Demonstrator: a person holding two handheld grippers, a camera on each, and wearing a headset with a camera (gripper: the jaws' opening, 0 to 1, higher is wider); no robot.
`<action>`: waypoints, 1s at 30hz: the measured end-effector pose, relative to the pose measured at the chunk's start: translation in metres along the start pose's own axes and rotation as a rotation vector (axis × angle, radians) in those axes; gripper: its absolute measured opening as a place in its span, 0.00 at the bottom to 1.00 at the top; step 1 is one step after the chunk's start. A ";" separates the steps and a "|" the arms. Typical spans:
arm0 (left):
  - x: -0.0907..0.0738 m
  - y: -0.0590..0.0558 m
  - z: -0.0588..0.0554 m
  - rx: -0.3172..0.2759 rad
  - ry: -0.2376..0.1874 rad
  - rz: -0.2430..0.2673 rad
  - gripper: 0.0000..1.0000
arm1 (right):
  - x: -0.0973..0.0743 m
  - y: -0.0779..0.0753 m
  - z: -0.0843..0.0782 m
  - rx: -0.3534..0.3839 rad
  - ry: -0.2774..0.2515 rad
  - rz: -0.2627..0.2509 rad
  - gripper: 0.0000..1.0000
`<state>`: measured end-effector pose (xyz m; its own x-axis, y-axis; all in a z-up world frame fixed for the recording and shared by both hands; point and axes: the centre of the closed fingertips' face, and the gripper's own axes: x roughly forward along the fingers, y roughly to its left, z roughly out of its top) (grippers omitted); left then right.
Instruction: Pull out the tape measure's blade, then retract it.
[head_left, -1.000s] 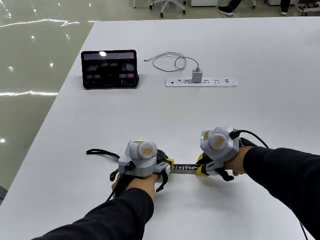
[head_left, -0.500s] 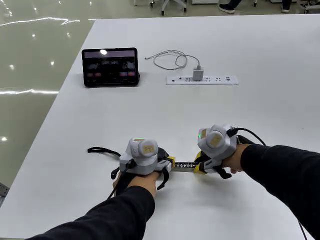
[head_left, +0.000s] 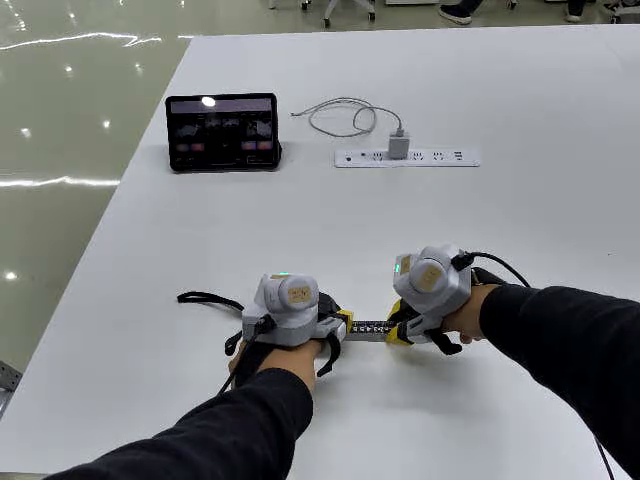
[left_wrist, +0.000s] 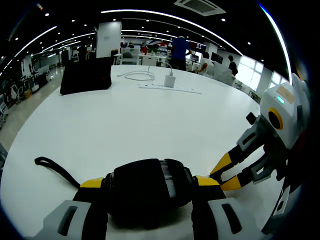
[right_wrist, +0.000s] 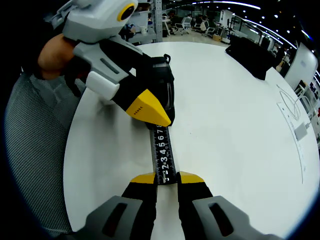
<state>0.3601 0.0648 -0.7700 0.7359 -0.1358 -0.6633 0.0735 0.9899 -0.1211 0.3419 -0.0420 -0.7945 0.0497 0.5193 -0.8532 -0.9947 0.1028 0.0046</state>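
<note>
1. Head view: my left gripper (head_left: 336, 328) and right gripper (head_left: 398, 330) sat close together, low on the white table (head_left: 450, 230). A short run of blade (head_left: 370, 328) bridged them, its long axis running left to right across me.
2. Left gripper view: the jaws were clamped around the black tape measure case (left_wrist: 150, 187), one against each side. The right gripper came in from the right, just beside the case.
3. Right gripper view: the jaws were pinched nearly together on the blade's free end, and the blade ran straight ahead to the case. I judged that any pull or return had to follow that line, with the right gripper doing the travelling.
</note>
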 end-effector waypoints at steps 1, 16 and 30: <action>0.000 0.000 0.000 -0.001 0.000 0.000 0.64 | 0.000 0.000 0.000 0.001 -0.001 0.000 0.11; 0.000 0.000 0.000 -0.009 0.010 -0.008 0.64 | 0.006 0.001 0.007 0.007 -0.037 -0.003 0.11; 0.000 0.000 0.000 -0.009 0.015 -0.010 0.64 | 0.011 0.002 0.014 0.017 -0.049 -0.007 0.11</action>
<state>0.3604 0.0647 -0.7703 0.7248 -0.1465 -0.6732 0.0747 0.9881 -0.1346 0.3418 -0.0240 -0.7963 0.0611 0.5597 -0.8264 -0.9927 0.1202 0.0080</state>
